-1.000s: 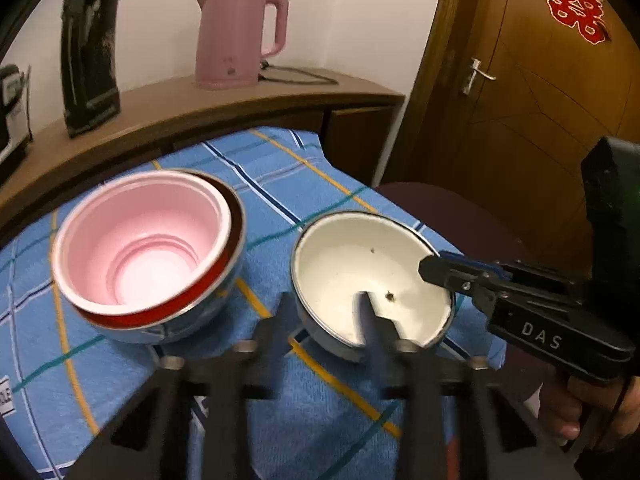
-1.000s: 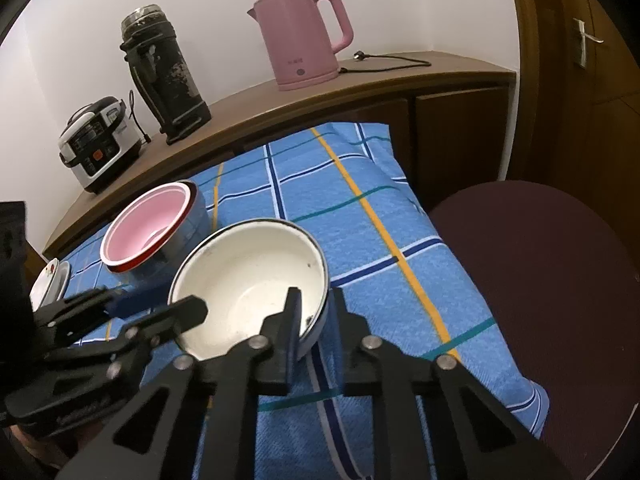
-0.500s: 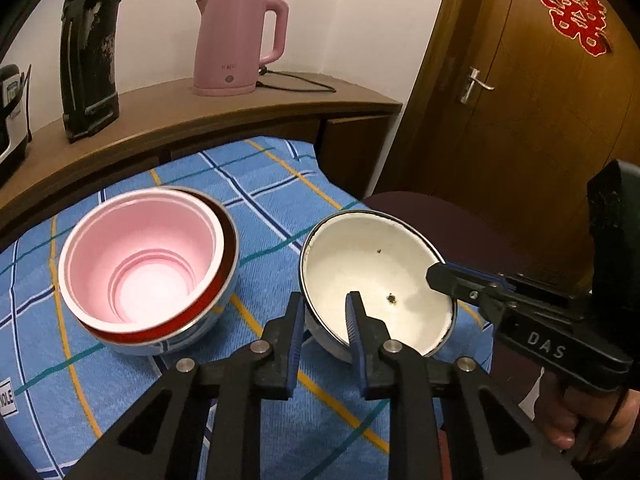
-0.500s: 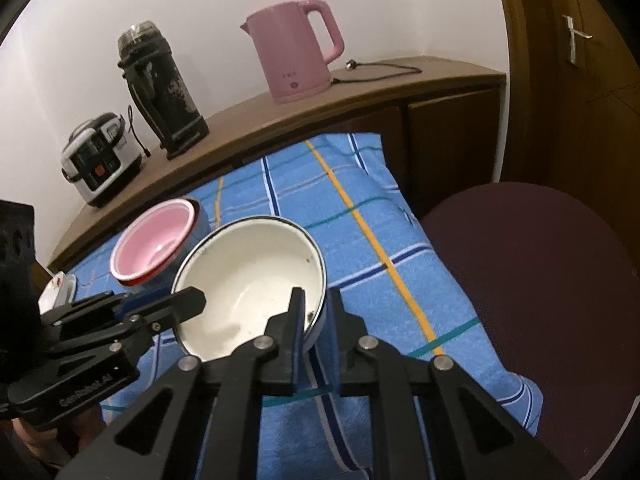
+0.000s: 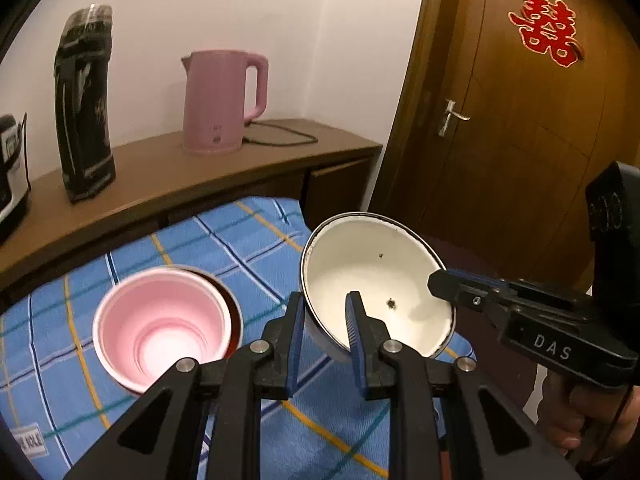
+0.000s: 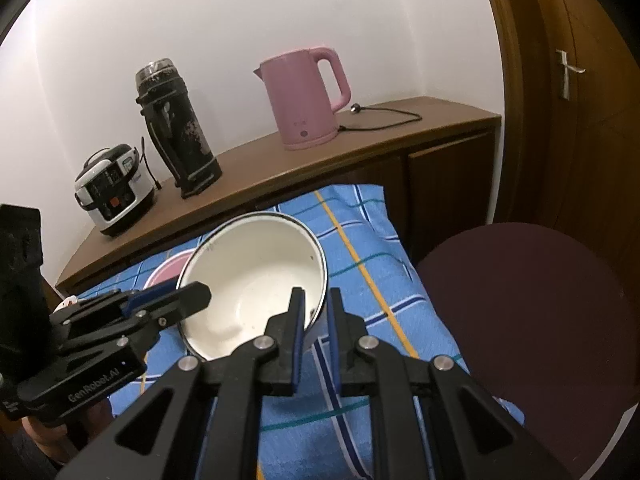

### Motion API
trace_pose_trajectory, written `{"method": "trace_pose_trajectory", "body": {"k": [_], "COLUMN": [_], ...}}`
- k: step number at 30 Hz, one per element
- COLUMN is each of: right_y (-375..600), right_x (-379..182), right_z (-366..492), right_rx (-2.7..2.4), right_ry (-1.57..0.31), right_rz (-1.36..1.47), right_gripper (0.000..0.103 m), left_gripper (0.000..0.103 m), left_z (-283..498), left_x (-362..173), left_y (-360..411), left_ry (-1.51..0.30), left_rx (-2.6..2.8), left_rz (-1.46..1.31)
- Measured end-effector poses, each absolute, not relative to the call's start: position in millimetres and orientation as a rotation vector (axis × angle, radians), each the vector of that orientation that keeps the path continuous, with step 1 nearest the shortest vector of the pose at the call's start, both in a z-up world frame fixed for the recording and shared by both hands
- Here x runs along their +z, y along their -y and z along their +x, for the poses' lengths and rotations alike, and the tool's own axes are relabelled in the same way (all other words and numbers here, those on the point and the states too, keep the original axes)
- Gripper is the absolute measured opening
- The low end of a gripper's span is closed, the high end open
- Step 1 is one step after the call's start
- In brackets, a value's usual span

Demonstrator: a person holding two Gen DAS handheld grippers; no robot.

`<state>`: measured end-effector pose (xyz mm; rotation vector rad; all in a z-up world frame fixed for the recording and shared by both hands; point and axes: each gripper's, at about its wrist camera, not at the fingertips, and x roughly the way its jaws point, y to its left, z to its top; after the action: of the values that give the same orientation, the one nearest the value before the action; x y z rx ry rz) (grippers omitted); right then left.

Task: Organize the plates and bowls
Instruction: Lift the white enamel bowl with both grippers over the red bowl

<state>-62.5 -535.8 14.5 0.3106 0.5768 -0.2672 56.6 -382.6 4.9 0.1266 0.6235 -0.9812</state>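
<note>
White enamel bowl (image 5: 376, 280) is off the checked blue cloth (image 5: 224, 240), held over the cloth's right edge, tilted with its open side toward us. We have it from two sides: left claw (image 5: 325, 316) clenched on the near rim, one finger inside the bowl and one outside; right claw (image 6: 316, 316) clenched on the opposite rim the same way.

Target, as we read it: the pink bowl (image 5: 160, 328), nested in a red-rimmed bowl (image 5: 234, 312), sitting on the cloth nearer its left edge. Wooden sideboard (image 6: 360, 136) runs behind the cloth's far edge with a pink kettle (image 6: 306, 96), a black flask (image 6: 176, 128) and a rice cooker (image 6: 114, 188) on it; none of them are in the way. Dark round chair seat (image 6: 532, 308) sits just past the right edge of the cloth.

Step in hand: lift and carry of the white bowl, probably to stack it with the other two. Nothing is stacked yet from this one.

Next move needs:
- both claws travelling together toward the left edge, no relative twist, or the rim slips out of a pad
- levelling the bowl before it goes down
- a fit check first: the white bowl looks wider than the pink one, so nesting inside may not work; we may have to set it beside the stack or restack.
</note>
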Motion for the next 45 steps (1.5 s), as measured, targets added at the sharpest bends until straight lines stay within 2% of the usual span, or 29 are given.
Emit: {"method": "trace_pose_trajectory", "body": {"k": [18,33,45], "right_y": [497.7,464.2,450.7], "right_x": [65.9,79.0,66.0], "right_z": [-30.8,-4.8,16.2], "right_rx": [-0.198,-0.145,-0.118], "right_ry": [-0.479,-0.464,-0.510], "right_rz": [0.233,0.173,0.158], "right_gripper": [0.011,0.011,0.012], "left_gripper": [0.023,0.023,0.023], "left_z": [86.0,106.7,123.3], "left_x": [46.7,51.7,47.6], "left_y": [342.8,311.4,291.7], "left_ry": [-0.506,-0.454,-0.454], "left_rx": [-0.936,-0.870,-0.847], "left_rz": [0.035,0.004,-0.049]}}
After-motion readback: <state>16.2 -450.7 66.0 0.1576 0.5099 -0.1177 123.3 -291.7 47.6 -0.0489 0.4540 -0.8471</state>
